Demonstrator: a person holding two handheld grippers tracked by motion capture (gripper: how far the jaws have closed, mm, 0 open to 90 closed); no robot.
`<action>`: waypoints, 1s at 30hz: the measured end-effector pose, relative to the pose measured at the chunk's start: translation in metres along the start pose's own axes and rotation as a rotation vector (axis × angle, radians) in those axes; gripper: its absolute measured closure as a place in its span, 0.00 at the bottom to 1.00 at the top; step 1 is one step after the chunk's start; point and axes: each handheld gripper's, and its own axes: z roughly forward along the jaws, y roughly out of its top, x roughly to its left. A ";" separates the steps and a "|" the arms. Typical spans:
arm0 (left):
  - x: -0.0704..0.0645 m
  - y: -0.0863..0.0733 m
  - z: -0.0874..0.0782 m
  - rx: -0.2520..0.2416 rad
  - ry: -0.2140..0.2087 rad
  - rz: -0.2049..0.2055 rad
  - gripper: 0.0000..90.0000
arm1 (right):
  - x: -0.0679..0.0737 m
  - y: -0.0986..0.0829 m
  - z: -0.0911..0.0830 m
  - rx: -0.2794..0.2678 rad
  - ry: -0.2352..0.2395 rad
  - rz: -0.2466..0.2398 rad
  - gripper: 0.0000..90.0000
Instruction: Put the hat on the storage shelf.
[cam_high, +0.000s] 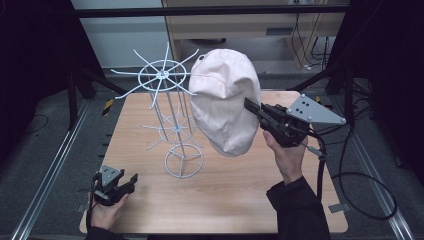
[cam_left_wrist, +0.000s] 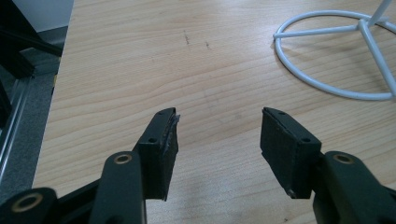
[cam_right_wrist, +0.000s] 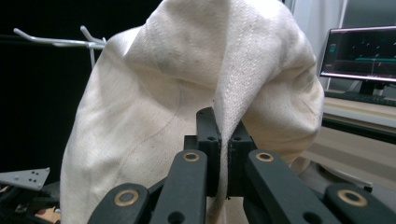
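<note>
A pale pink cap (cam_high: 226, 100) hangs in the air beside the top ring of a white wire rack (cam_high: 165, 76). My right gripper (cam_high: 251, 106) is shut on a fold of the cap's cloth at its right side. In the right gripper view the cap (cam_right_wrist: 154, 107) is cream-white, its fold pinched between the black jaws of the right gripper (cam_right_wrist: 224, 130), and the rack's prongs (cam_right_wrist: 60, 42) poke out behind it at the left. My left gripper (cam_high: 131, 179) rests low at the table's front left corner, open. Its jaws stand apart over bare wood in the left gripper view, with the left gripper (cam_left_wrist: 218, 128) empty.
The wire rack's round base (cam_high: 184, 161) stands mid-table; the same base (cam_left_wrist: 334, 51) lies ahead and right of my left jaws. The wooden table (cam_high: 235, 195) ends at a metal rail (cam_high: 50, 170) on the left. A monitor (cam_right_wrist: 359, 53) glows at the far right.
</note>
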 end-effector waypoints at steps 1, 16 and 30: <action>0.000 0.000 0.000 -0.001 0.000 0.000 0.51 | 0.000 -0.001 0.000 0.004 0.002 0.001 0.98; -0.001 0.000 0.000 0.001 0.000 0.003 0.51 | 0.001 -0.022 0.007 0.103 0.034 0.028 0.95; 0.000 0.000 0.000 0.000 0.000 0.002 0.51 | 0.008 -0.029 0.014 0.144 0.041 0.004 0.86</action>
